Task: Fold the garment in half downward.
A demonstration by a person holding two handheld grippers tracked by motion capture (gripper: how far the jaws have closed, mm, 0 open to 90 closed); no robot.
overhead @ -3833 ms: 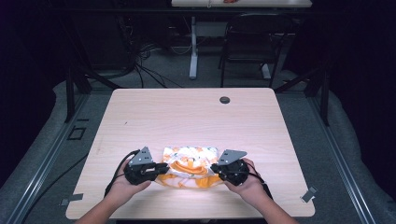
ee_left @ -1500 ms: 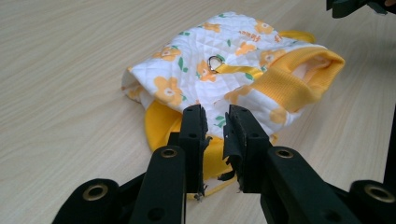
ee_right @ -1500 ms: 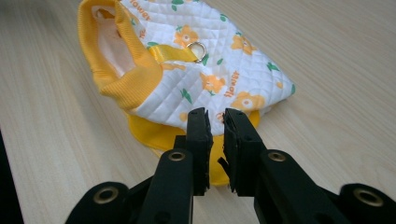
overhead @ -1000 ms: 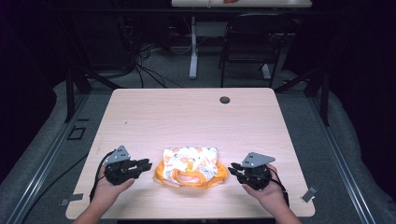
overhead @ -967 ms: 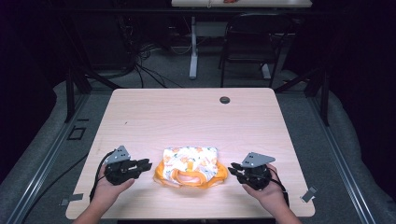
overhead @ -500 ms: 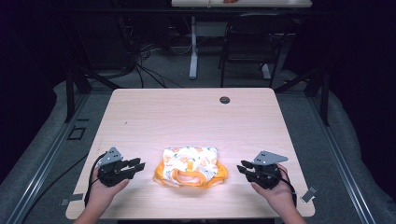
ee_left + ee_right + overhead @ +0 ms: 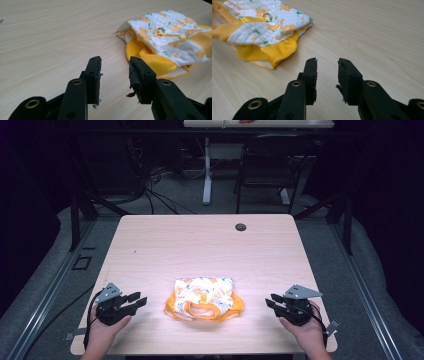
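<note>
Our left gripper (image 7: 134,301) sits at eight o'clock on the table (image 7: 200,240), jaws just opening, nothing between them. The folded baby garment (image 7: 205,298) lies at six o'clock, untouched. At four o'clock, our right gripper (image 7: 273,302), likewise opening and empty.

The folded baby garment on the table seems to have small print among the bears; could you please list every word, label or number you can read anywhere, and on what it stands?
Garment: small orange lettering beside the bears in the left gripper view, too blurred to read.
Garment, right gripper view: the same kind of orange marks, also unreadable.
Left gripper, right gripper, table: no text seen.
</note>
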